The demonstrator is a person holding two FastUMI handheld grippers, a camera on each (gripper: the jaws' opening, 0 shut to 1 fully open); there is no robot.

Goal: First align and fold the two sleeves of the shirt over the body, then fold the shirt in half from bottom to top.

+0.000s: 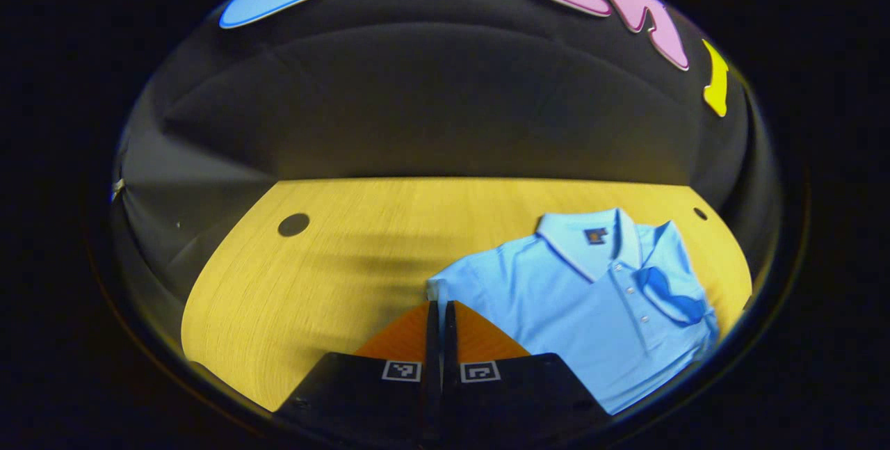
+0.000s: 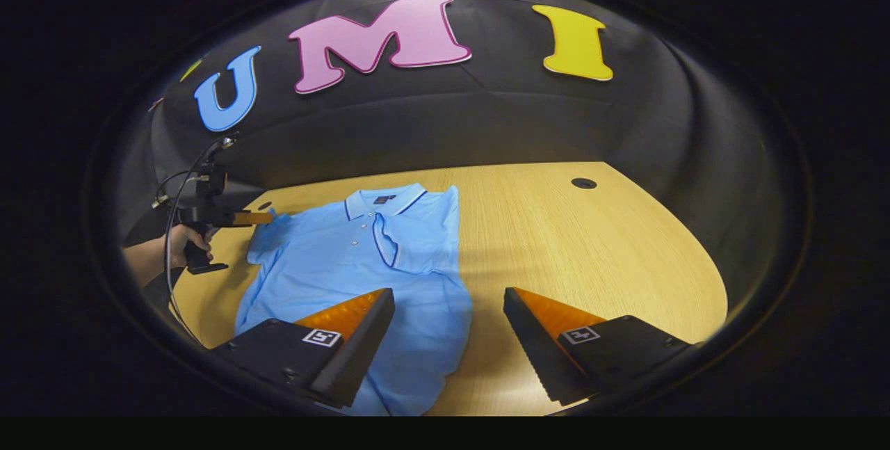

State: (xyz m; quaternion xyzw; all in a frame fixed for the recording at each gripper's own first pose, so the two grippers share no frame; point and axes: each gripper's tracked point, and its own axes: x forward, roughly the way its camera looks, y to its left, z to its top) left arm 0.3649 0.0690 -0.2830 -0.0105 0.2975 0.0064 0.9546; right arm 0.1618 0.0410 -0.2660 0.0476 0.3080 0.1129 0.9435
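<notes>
The light blue shirt lay face up on the wooden surface, with its collar toward the booth wall and one sleeve already folded over the body. The left gripper had its fingers pressed together on the edge of the other sleeve, and in the right gripper view a hand held this gripper at that sleeve. The right gripper had its fingers wide apart above the lower part of the shirt, holding nothing.
</notes>
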